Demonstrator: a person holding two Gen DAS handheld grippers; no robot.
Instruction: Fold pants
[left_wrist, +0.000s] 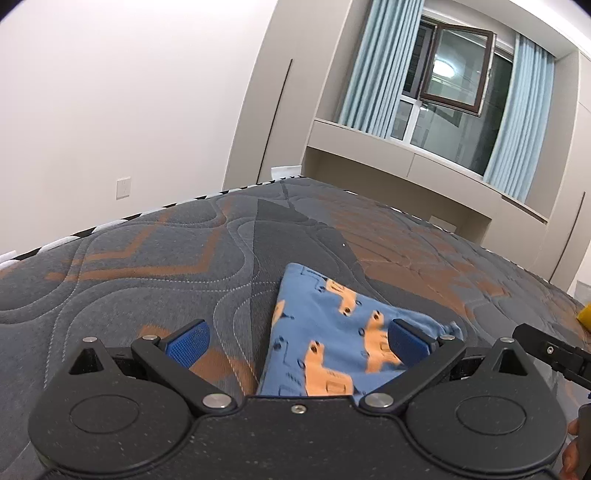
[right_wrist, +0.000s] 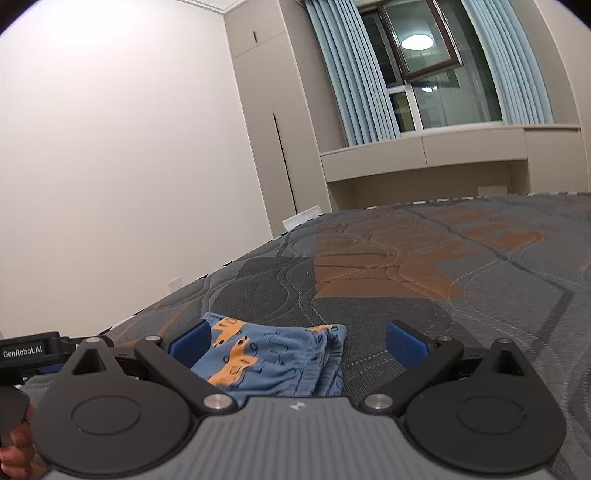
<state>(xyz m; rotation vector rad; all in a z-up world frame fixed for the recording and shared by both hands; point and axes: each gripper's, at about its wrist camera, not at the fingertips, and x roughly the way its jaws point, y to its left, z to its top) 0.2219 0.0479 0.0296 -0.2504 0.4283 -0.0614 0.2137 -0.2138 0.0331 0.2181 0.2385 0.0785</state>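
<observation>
Filling the lower half of both views, a grey quilted mattress (left_wrist: 147, 258) with orange patches carries the folded blue pants (left_wrist: 332, 332) printed with orange vehicles. In the left wrist view they lie at lower centre, in a flat stack. Beyond, at upper right, pale blue curtains (left_wrist: 373, 66) frame a window (left_wrist: 458, 70). The left gripper (left_wrist: 297, 338) stands spread wide above the pants, its blue pads clear of the cloth. The right gripper (right_wrist: 297, 339) is likewise wide apart, holding nothing, with the pants between its fingers.
</observation>
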